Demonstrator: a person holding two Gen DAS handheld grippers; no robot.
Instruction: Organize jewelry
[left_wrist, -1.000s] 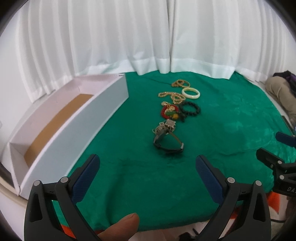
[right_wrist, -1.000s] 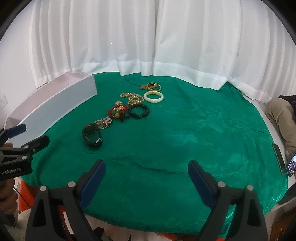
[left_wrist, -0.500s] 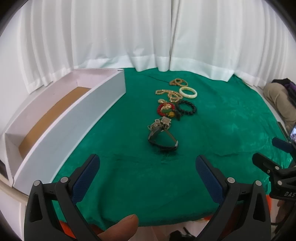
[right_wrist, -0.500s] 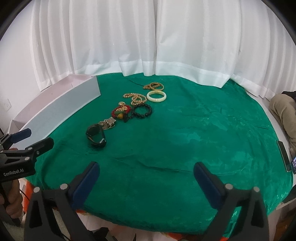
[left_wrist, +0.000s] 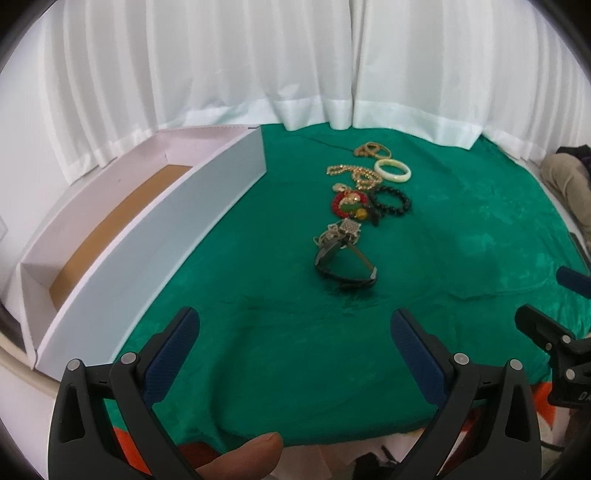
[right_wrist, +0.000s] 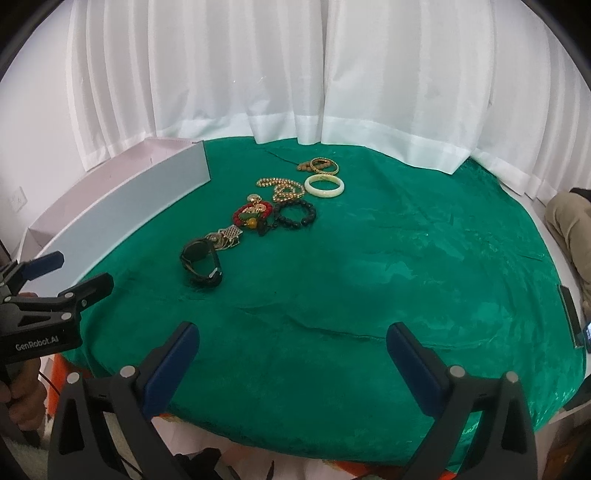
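While both the left gripper (left_wrist: 291, 334) and right gripper (right_wrist: 291, 349) hang released, empty, all jewelry (left_wrist: 364, 201) lies beside the white box (left_wrist: 155, 236); sorting unstarted.

A black strap watch (left_wrist: 345, 264) stands on edge nearest; behind it a silver mesh bracelet (left_wrist: 341, 232); then a red beaded bracelet (left_wrist: 349, 205) beside a black beaded bracelet (left_wrist: 390, 199); a gold chain necklace (left_wrist: 356, 175); a pale jade bangle (left_wrist: 392, 170); farthest, brown wooden bangles (left_wrist: 371, 149).

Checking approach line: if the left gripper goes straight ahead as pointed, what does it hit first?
Probably the black watch: it lies nearest the open left gripper, slightly right of centre. Bare green cloth lies between; depth is uncertain.
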